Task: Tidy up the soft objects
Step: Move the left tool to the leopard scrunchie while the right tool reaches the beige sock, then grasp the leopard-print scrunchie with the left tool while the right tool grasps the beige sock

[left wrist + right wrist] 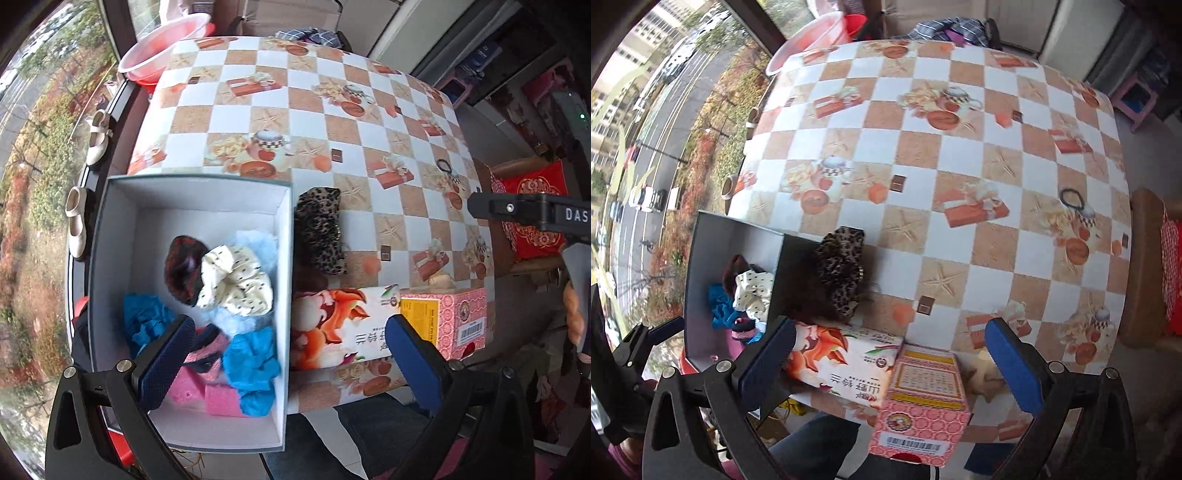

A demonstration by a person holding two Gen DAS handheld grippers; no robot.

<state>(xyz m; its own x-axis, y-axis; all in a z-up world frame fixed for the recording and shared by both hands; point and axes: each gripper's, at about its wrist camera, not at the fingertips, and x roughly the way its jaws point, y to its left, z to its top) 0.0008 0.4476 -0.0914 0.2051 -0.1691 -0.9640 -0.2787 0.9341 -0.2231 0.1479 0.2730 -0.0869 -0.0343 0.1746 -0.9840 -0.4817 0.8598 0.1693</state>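
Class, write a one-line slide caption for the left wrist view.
Open left gripper above a box of soft items; leopard scrunchie lies outside on the table.

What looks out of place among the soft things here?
The leopard-print fabric scrunchie lies on the checked tablecloth just outside the open grey box, while the other soft pieces are inside. A small black hair tie also lies alone, far right.

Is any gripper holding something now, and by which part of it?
Nothing is held. The left gripper is open over the box edge, and the right gripper is open above the cartons; no item sits between the fingers.
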